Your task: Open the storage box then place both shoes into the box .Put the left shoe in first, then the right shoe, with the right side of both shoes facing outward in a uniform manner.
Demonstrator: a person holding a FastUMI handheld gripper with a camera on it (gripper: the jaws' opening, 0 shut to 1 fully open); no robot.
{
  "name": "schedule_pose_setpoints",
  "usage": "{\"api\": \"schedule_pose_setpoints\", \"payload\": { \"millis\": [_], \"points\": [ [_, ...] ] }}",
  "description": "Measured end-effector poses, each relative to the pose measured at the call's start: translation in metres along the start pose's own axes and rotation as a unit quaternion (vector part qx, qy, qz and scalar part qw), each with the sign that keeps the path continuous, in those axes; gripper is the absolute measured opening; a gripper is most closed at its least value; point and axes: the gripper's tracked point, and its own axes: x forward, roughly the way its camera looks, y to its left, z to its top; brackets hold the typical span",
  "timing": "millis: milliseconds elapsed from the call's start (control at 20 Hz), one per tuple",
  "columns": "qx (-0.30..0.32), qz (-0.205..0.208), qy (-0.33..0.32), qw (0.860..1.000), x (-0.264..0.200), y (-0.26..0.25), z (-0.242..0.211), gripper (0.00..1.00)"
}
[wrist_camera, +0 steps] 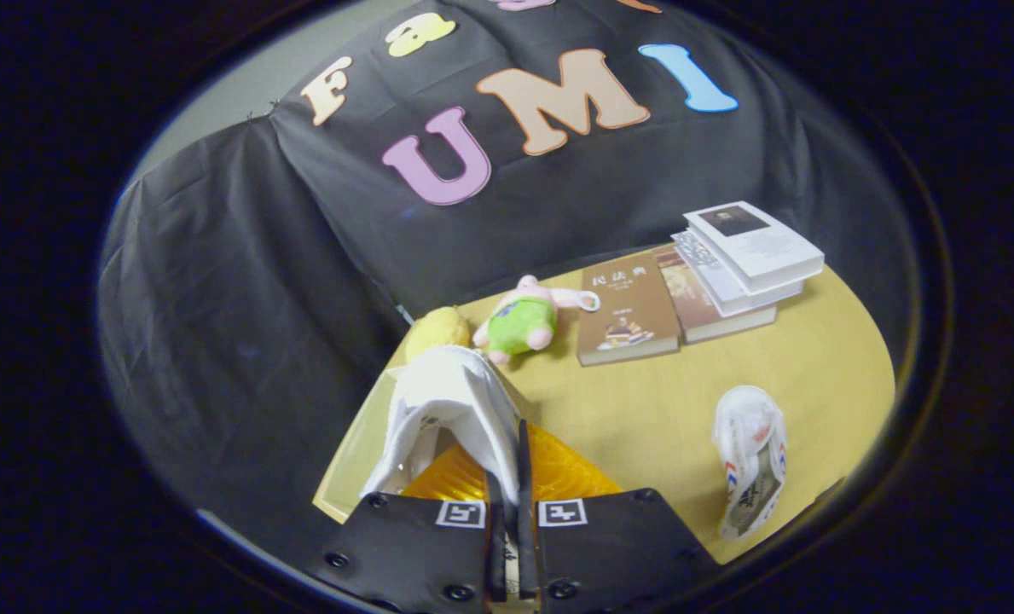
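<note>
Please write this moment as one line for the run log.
gripper: shut on white shoe | shoe: over storage box | second shoe: on table, apart

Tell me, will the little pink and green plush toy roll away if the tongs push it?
Probably not. The plush toy looks soft and lumpy, lying flat on the table, so it would likely slide or squash. It seems light. The tongs are shut on the white shoe.

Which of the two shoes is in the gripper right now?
The white shoe just ahead of the closed gripper, over the box. The other shoe lies apart on the table.
</note>
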Motion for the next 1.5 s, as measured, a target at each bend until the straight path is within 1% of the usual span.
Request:
{"api": "schedule_pose_setpoints", "payload": {
  "millis": [250,400,550,750,850,950,1150,1300,1400,1500],
  "points": [
    [0.029,0.036,0.056,0.997,0.029,0.066,-0.014,0.09],
    [0.054,0.036,0.093,0.994,0.055,0.092,-0.031,0.09],
    [0.094,0.007,0.13,0.987,0.085,0.1,-0.053,0.09],
    [0.123,-0.054,0.144,0.98,0.115,0.095,-0.07,0.09],
    [0.149,-0.085,0.158,0.973,0.129,0.087,-0.085,0.09],
    [0.167,-0.101,0.173,0.965,0.142,0.084,-0.098,0.09],
    [0.153,-0.132,0.197,0.959,0.161,0.076,-0.125,0.09],
    [0.141,-0.145,0.231,0.952,0.166,0.079,-0.151,0.09],
    [0.143,-0.148,0.224,0.953,0.17,0.078,-0.147,0.09],
    [0.138,-0.147,0.231,0.952,0.168,0.078,-0.15,0.09]
  ]
}}
